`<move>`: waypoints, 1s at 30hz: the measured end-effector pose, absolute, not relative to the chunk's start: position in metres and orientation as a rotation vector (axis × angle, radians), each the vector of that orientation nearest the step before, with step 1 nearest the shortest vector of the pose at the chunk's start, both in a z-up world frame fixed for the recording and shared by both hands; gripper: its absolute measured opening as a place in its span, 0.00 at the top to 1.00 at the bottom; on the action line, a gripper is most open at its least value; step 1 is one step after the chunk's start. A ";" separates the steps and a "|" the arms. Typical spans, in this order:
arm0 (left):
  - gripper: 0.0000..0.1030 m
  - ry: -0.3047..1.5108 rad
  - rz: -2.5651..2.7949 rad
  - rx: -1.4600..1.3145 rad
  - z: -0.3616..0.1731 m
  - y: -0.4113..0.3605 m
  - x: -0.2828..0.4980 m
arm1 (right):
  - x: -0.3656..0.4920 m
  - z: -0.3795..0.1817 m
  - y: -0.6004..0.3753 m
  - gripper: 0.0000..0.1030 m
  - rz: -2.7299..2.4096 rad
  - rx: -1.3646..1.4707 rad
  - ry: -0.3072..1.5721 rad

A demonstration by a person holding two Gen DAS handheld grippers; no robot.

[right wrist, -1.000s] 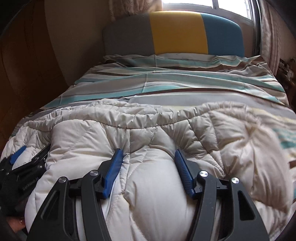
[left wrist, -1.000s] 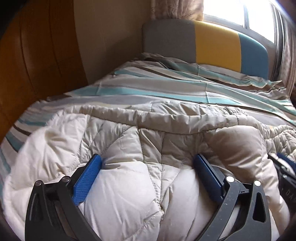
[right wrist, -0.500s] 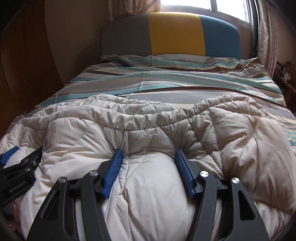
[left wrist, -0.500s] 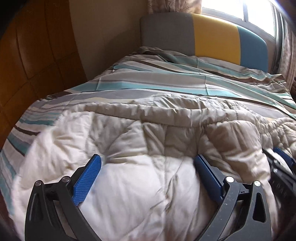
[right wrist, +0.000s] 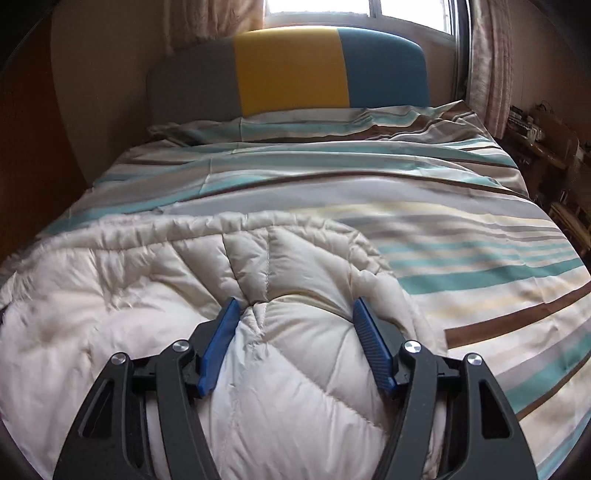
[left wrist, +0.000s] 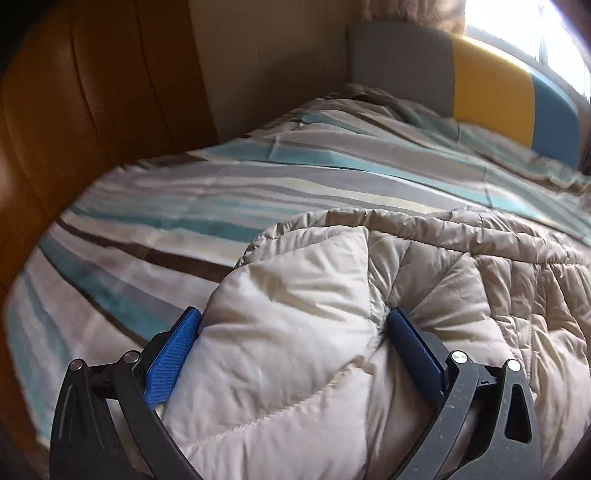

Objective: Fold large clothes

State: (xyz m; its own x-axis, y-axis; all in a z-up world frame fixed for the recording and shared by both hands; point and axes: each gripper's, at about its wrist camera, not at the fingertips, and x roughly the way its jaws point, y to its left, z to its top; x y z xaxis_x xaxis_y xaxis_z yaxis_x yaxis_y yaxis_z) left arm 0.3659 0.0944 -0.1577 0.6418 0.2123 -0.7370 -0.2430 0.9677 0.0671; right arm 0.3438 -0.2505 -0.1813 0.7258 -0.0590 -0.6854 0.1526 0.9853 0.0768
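Both squeezing fat bunches of the puffy coat (left wrist: 295, 332) on the striped bed (right wrist: 480, 229), mid-fold, right gripper (right wrist: 295, 314) just loosening, left gripper (left wrist: 291, 325) pinching; next, probably letting go and patting flat.

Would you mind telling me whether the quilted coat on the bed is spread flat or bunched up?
Bunched up. The quilted coat bulges thickly between both claws and covers only the near end of the striped bedding.

Striped sheet (right wrist: 369, 192) in teal, grey, cream and brown: spread over the bed ahead of the claw. Headboard (right wrist: 291, 70), panels grey, yellow, blue: far end. Window (right wrist: 321, 7) with curtains (right wrist: 491, 62): behind headboard. Wooden wardrobe (left wrist: 74, 122): left of the claw.
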 end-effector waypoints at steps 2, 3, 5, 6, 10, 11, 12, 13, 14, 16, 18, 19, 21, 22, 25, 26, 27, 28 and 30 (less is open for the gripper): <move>0.03 0.839 0.239 -0.081 -0.166 0.100 0.367 | 0.346 -0.186 -0.246 0.36 -0.131 0.103 0.755; 0.03 0.845 0.234 -0.091 -0.169 0.100 0.369 | 0.346 -0.188 -0.244 0.35 -0.133 0.098 0.758; 0.03 0.855 0.228 -0.099 -0.174 0.102 0.372 | 0.348 -0.191 -0.243 0.35 -0.131 0.099 0.764; 0.03 0.860 0.226 -0.099 -0.175 0.102 0.374 | 0.349 -0.192 -0.244 0.35 -0.127 0.105 0.767; 0.03 0.870 0.226 -0.099 -0.176 0.100 0.375 | 0.349 -0.194 -0.246 0.34 -0.125 0.108 0.766; 0.03 0.871 0.225 -0.101 -0.174 0.100 0.373 | 0.348 -0.194 -0.246 0.34 -0.126 0.105 0.766; 0.03 0.874 0.224 -0.105 -0.171 0.101 0.371 | 0.348 -0.194 -0.246 0.34 -0.126 0.104 0.766; 0.03 0.876 0.218 -0.114 -0.166 0.102 0.364 | 0.349 -0.194 -0.246 0.34 -0.125 0.104 0.766; 0.03 0.872 0.210 -0.123 -0.162 0.104 0.359 | 0.349 -0.194 -0.246 0.34 -0.126 0.103 0.766; 0.03 0.836 0.206 -0.142 -0.151 0.109 0.340 | 0.349 -0.194 -0.246 0.34 -0.127 0.101 0.765; 0.03 0.810 0.229 -0.143 -0.147 0.114 0.325 | 0.349 -0.194 -0.246 0.34 -0.128 0.099 0.764; 0.03 0.808 0.235 -0.143 -0.148 0.117 0.318 | 0.349 -0.194 -0.245 0.34 -0.128 0.098 0.765; 0.03 0.817 0.222 -0.141 -0.155 0.120 0.310 | 0.348 -0.193 -0.244 0.34 -0.130 0.091 0.763; 0.03 0.810 0.218 -0.127 -0.159 0.119 0.307 | 0.347 -0.192 -0.243 0.34 -0.131 0.087 0.760; 0.03 0.821 0.221 -0.113 -0.165 0.118 0.311 | 0.348 -0.192 -0.242 0.34 -0.134 0.080 0.766; 0.03 0.827 0.225 -0.108 -0.163 0.117 0.311 | 0.348 -0.191 -0.241 0.34 -0.136 0.077 0.767; 0.03 0.830 0.233 -0.101 -0.160 0.115 0.310 | 0.348 -0.190 -0.240 0.34 -0.136 0.073 0.770; 0.03 0.830 0.234 -0.099 -0.157 0.115 0.308 | 0.347 -0.189 -0.239 0.34 -0.136 0.069 0.774; 0.03 0.813 0.218 -0.121 -0.148 0.115 0.297 | 0.345 -0.185 -0.237 0.34 -0.136 0.059 0.780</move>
